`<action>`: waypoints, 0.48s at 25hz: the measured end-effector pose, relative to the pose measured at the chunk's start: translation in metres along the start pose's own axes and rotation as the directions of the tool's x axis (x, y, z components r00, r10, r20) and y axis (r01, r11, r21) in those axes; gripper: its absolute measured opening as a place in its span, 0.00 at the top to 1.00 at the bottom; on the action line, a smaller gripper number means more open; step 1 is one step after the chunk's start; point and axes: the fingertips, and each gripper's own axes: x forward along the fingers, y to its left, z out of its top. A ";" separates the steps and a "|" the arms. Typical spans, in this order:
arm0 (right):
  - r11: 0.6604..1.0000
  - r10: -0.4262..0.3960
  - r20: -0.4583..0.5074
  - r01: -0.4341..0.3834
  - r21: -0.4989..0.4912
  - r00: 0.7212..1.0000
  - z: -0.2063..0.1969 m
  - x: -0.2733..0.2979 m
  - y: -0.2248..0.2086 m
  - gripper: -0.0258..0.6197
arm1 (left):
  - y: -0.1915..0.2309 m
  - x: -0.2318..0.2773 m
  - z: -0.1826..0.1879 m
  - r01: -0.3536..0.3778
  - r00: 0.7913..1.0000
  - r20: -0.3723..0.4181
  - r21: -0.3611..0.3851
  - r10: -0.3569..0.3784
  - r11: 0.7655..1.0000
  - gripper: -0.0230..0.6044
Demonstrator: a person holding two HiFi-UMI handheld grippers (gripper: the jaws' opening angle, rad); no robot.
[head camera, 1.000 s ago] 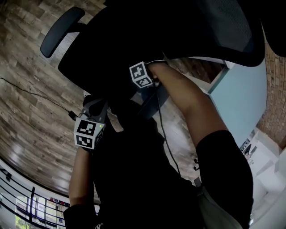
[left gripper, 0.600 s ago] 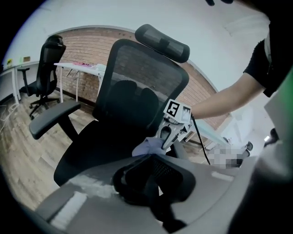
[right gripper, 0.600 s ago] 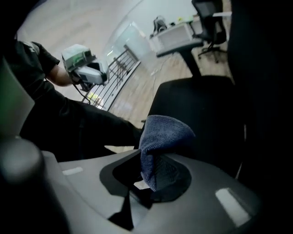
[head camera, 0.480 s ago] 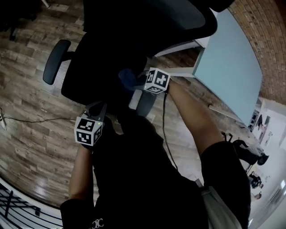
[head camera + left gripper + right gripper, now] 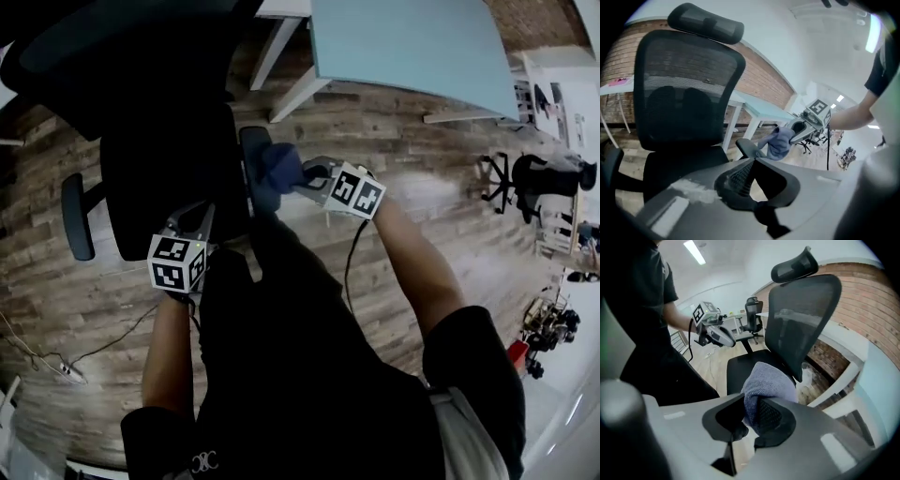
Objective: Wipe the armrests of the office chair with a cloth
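A black mesh office chair (image 5: 169,178) stands in front of me, with its seat below my left gripper (image 5: 195,225). In the head view its right armrest (image 5: 251,150) and left armrest (image 5: 77,216) both show. A blue-grey cloth (image 5: 279,169) lies bunched against the right armrest's near end, with my right gripper (image 5: 306,174) shut on it. The right gripper view shows the cloth (image 5: 768,385) pinched between the jaws of the right gripper (image 5: 752,401). The left gripper (image 5: 753,159) looks shut and empty, and it points at the armrest (image 5: 746,147) and the cloth (image 5: 778,140).
A light blue table (image 5: 403,37) on white legs stands just beyond the chair. Another black office chair (image 5: 534,173) is at the far right. A cable (image 5: 56,361) lies on the wood floor at the left. A brick wall (image 5: 759,79) rises behind the table.
The head view has swung round, so the chair now sits at the upper left. The right gripper and cloth have come out from beside the backrest to the right armrest. The left gripper has barely moved.
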 end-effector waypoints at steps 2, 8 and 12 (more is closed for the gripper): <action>0.999 -0.044 -0.011 0.044 0.018 0.999 -0.029 -0.016 0.000 0.86 | -0.012 0.016 0.008 0.028 0.999 -0.032 0.043 -0.027 0.999 0.95; 0.998 -0.046 -0.011 0.046 0.051 0.999 -0.101 -0.026 0.001 0.86 | -0.059 0.058 0.012 0.083 0.989 -0.130 0.102 -0.069 0.991 0.95; 0.998 0.001 0.066 -0.005 0.062 0.998 -0.112 0.002 -0.004 0.86 | -0.075 0.072 0.010 0.071 0.978 -0.207 0.145 -0.040 0.987 0.95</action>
